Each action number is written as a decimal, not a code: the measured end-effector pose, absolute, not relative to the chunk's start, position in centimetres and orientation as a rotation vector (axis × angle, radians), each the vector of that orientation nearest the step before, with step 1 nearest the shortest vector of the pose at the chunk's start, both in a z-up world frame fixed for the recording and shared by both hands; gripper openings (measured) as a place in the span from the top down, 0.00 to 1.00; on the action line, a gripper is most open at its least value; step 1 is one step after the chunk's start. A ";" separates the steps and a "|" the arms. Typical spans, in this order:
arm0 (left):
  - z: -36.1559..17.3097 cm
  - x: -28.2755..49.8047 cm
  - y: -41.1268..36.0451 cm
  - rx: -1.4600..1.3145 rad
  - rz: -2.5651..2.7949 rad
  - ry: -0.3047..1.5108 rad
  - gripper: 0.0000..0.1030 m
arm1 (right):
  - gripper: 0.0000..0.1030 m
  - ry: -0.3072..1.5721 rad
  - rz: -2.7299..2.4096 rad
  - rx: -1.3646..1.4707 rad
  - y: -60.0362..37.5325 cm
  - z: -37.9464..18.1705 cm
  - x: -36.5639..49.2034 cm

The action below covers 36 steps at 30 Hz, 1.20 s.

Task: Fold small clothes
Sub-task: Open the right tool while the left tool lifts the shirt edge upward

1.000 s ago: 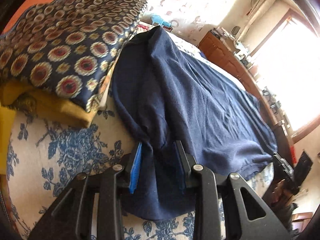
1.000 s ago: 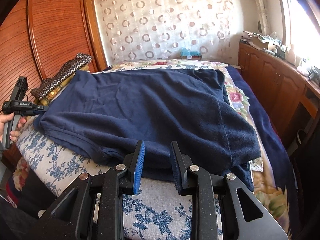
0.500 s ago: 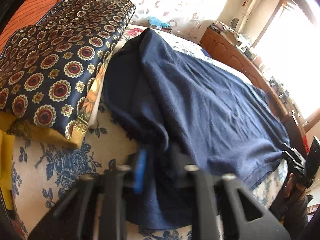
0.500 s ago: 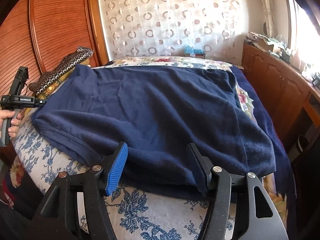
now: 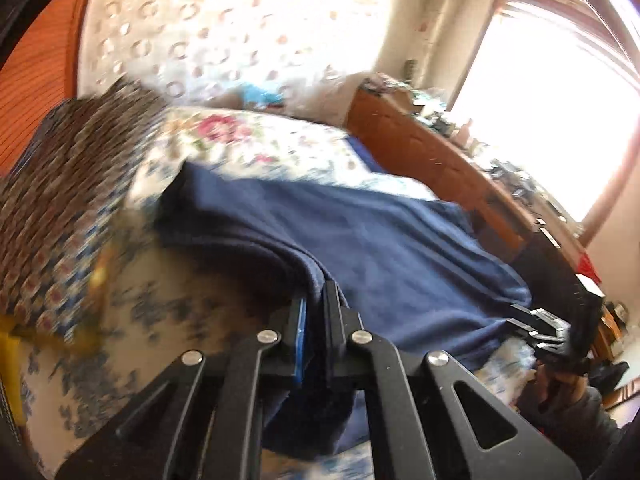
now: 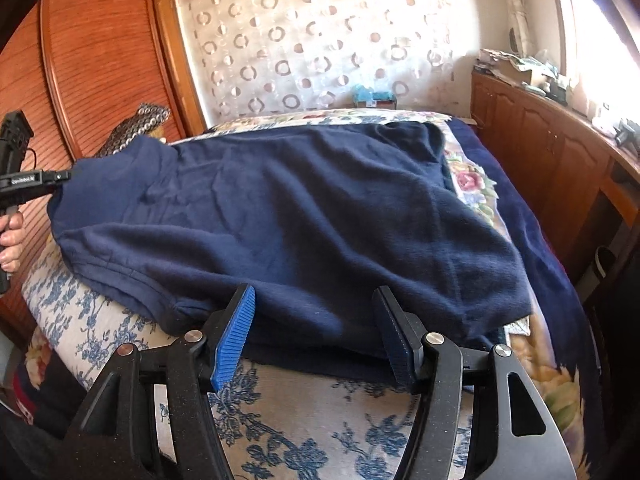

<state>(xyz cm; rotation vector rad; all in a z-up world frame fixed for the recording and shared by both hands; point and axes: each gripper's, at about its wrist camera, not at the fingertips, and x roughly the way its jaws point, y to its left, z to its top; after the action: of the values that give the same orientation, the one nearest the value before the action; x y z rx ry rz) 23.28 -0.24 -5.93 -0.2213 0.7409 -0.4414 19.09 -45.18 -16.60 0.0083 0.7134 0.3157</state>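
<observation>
Navy shirt (image 6: 288, 216) lies flat on the floral bed cover (image 6: 304, 432), long axis running left-right across the bed, hem along the near edge. Left gripper (image 5: 316, 312) is pinched tight on the shirt's left edge, fabric lifted into a ridge. Right gripper (image 6: 316, 320) is spread, pads either side of the near hem, not pressing. Patterned cushion (image 6: 136, 128) sits far left.

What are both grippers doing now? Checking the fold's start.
Left gripper: shut on the navy garment, after closing.
Right gripper: open, holding nothing, after opening.
</observation>
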 end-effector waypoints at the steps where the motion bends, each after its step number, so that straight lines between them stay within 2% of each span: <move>1: -5.3 23.5 -1.5 -0.210 -0.465 0.735 0.98 | 0.39 0.710 0.314 0.016 -45.4 -16.5 19.1; 11: -1.0 24.9 -12.5 -0.102 -0.616 0.687 0.98 | 0.39 0.677 0.292 0.048 -47.4 -15.4 18.0; 22: 1.4 24.9 -21.1 -0.021 -0.711 0.672 0.98 | 0.39 0.657 0.268 0.058 -48.9 -14.9 16.9; 29: 2.8 24.3 -24.4 0.020 -0.759 0.653 0.97 | 0.39 0.652 0.252 0.071 -49.9 -14.4 16.2; 36: 0.9 24.9 -25.8 0.043 -0.760 0.713 0.97 | 0.39 0.651 0.245 0.076 -50.5 -14.3 15.9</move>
<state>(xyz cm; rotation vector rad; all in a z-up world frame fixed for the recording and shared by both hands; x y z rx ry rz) 24.90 -25.77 0.87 0.0431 0.7129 -0.7599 15.89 -50.55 -14.33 0.0760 0.6511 0.2450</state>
